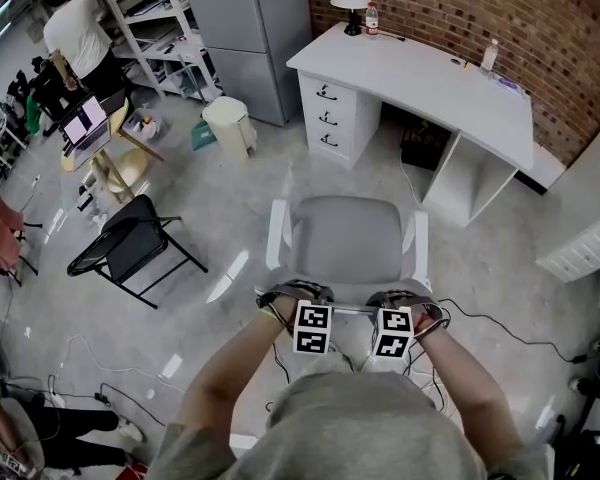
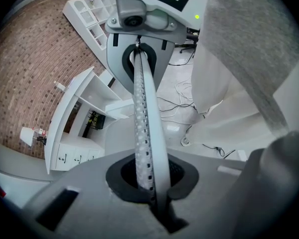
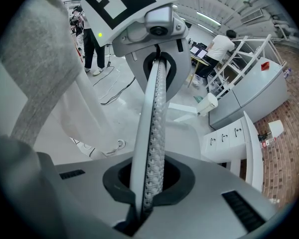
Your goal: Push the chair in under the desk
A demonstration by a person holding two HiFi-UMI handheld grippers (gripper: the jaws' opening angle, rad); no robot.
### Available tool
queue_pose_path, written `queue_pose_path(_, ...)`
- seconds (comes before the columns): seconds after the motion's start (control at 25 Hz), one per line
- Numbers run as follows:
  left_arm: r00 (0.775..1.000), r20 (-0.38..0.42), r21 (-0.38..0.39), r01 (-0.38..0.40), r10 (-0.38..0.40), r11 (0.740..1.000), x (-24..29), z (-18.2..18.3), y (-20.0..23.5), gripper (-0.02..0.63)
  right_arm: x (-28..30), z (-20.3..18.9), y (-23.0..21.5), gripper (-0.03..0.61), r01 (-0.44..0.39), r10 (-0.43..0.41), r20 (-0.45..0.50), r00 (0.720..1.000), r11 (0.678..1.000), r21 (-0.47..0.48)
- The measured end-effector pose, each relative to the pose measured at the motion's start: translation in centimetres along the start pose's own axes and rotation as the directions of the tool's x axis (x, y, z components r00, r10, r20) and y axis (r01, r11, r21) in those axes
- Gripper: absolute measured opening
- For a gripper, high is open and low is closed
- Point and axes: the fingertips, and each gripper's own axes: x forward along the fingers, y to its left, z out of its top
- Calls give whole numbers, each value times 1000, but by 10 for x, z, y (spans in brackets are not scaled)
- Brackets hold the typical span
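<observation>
Left side: a black folding chair (image 1: 135,248) and a pale bin (image 1: 228,126) stand on the floor, well apart from the chair (image 1: 345,233).
Left gripper (image 1: 302,306): clenched on the chair's back rail.
Chair: on bare floor, short of the worktop's (image 1: 430,88) front edge.
Right gripper (image 1: 405,308): clenched on the same rail.
Under the worktop: we see a dark box (image 1: 420,148) in the gap.

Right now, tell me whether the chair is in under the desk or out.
Out. The grey chair stands clear of the white desk, with bare floor showing between its seat and the desk.
</observation>
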Motion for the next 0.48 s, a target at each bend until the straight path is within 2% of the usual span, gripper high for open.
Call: queue_pose_path(0.48,1000,12,45,2,-3,999,2,-21,21,18,7,15,-23,9,16,-16,-7,1000,999,35)
